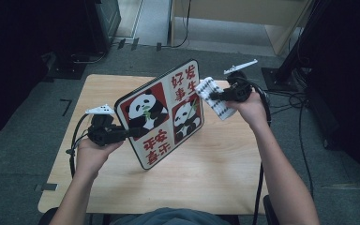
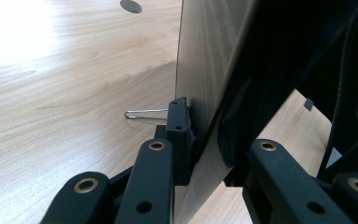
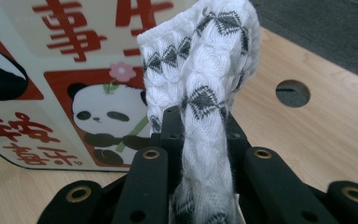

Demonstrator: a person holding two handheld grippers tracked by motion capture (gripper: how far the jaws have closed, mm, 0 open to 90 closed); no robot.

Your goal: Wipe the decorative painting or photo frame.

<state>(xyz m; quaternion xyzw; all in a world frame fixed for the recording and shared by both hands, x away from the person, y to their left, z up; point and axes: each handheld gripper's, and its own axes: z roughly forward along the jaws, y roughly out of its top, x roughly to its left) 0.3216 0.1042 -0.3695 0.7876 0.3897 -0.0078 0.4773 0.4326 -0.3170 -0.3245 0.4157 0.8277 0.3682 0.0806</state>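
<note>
Forearms raised over table (image 1: 215,164): L gripper (image 1: 133,132) level, clamping panda board's (image 1: 161,112) edge, tilting it up; R gripper (image 1: 214,96) higher, pinching white cloth (image 1: 214,97) beside board's top.

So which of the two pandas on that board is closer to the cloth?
The panda in the right-hand red panel, beside the white patterned cloth; the other panda sits toward the left gripper.

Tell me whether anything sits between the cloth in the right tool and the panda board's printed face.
Nothing visible does. The white patterned cloth, clamped in the right tool, hangs just beside the panda board's upper right edge. The left tool grips the opposite edge, clear of the printed face.
</note>
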